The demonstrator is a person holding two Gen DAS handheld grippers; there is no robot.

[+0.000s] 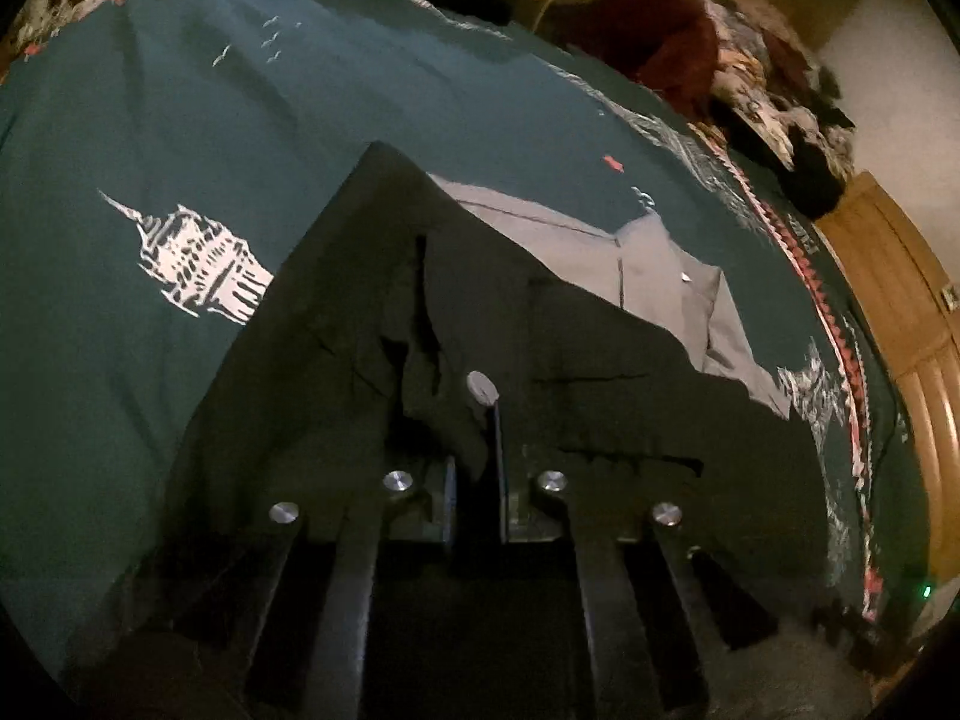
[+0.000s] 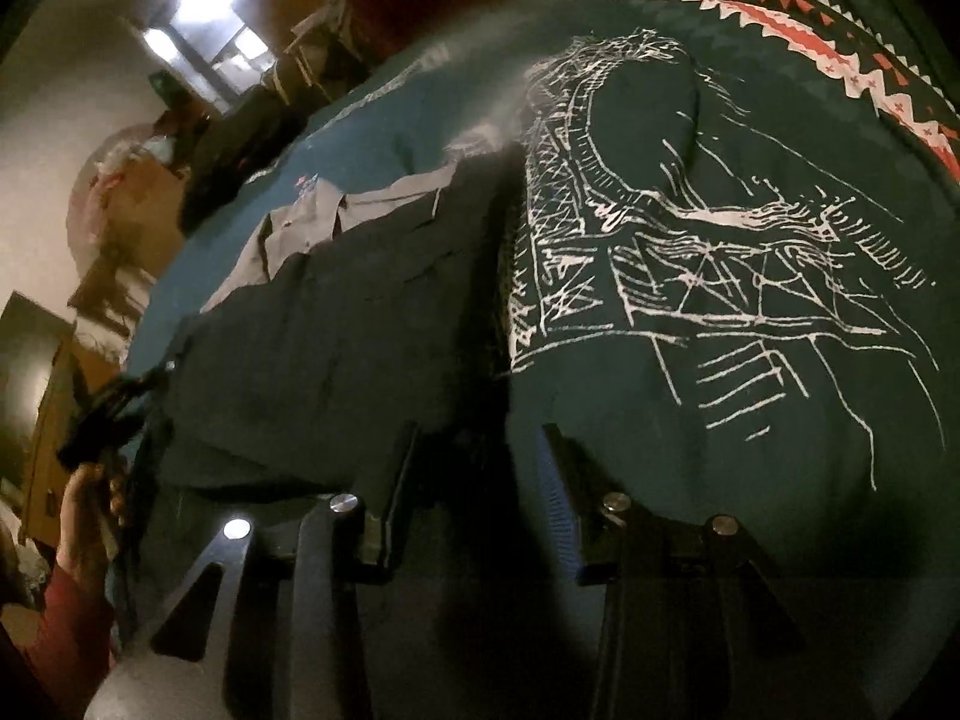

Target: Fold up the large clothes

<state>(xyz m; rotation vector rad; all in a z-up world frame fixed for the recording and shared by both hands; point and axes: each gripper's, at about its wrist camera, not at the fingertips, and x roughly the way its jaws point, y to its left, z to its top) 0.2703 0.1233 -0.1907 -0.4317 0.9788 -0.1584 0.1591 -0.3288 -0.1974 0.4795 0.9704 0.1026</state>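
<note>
A grey shirt [image 1: 660, 264] lies on a teal bedspread [image 1: 180, 138] printed with white drawings. Its near part is in shadow and looks dark. My left gripper [image 1: 477, 420] is shut on a fold of the grey shirt with a white button [image 1: 482, 387] at the pinch. In the right wrist view the shirt [image 2: 336, 330] lies left of centre on the bedspread [image 2: 720, 360]. My right gripper [image 2: 480, 438] is open, its fingers [image 2: 396, 480] straddling the shirt's near edge. The left gripper [image 2: 102, 414] and a hand show at the far left.
A red and white patterned border [image 2: 810, 42] runs along the bedspread's edge. A pile of clothes [image 1: 750, 78] sits at the back right. Wooden furniture [image 1: 900, 312] stands to the right of the bed. A lit doorway [image 2: 204, 30] is in the back.
</note>
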